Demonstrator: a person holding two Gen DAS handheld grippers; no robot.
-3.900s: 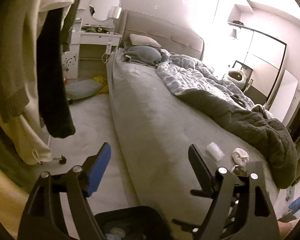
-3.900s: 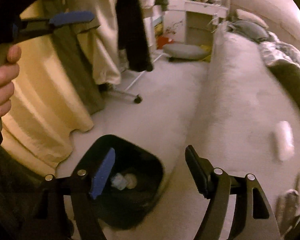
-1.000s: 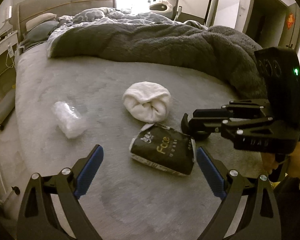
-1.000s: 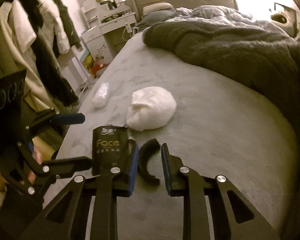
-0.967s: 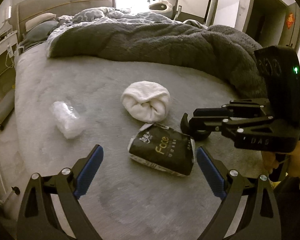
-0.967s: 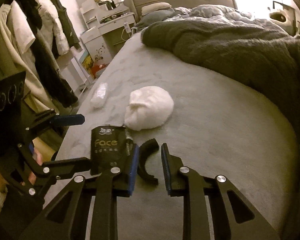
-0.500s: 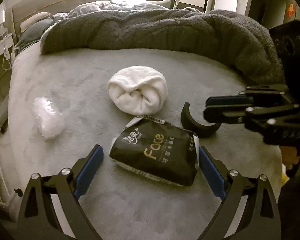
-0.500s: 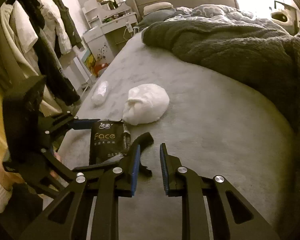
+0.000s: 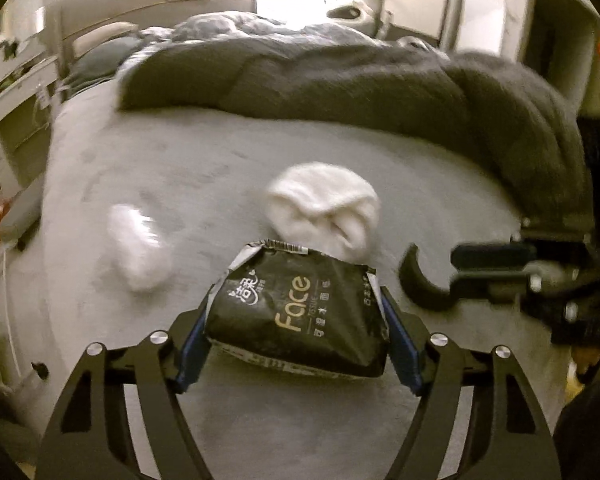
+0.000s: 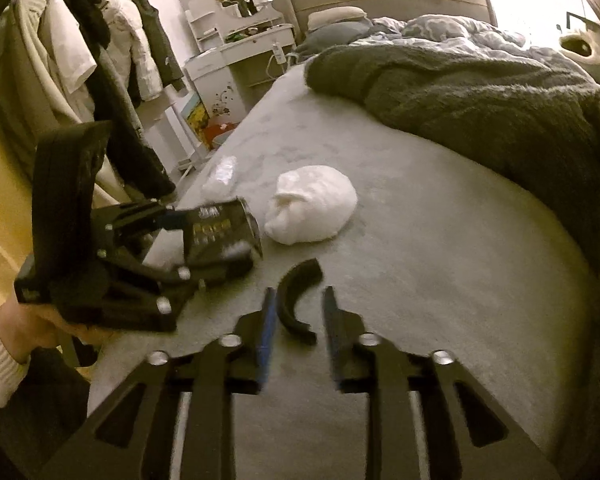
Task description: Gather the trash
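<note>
Your left tool [image 9: 296,350] squeezes the black crinkly tissue pack with "Face" on it [image 9: 298,314], low in the middle of the left picture, with both blue pads touching its sides. Your right tool [image 10: 296,324] sits a little open around the black curved plastic piece [image 10: 296,300] and is not gripping it yet. Both things lie on the grey bed [image 10: 440,248]. The white rolled-up cloth ball [image 9: 324,210] and the clear crumpled plastic wrap [image 9: 138,244] wait farther up. No bin shows here, so I think most of the job is left.
</note>
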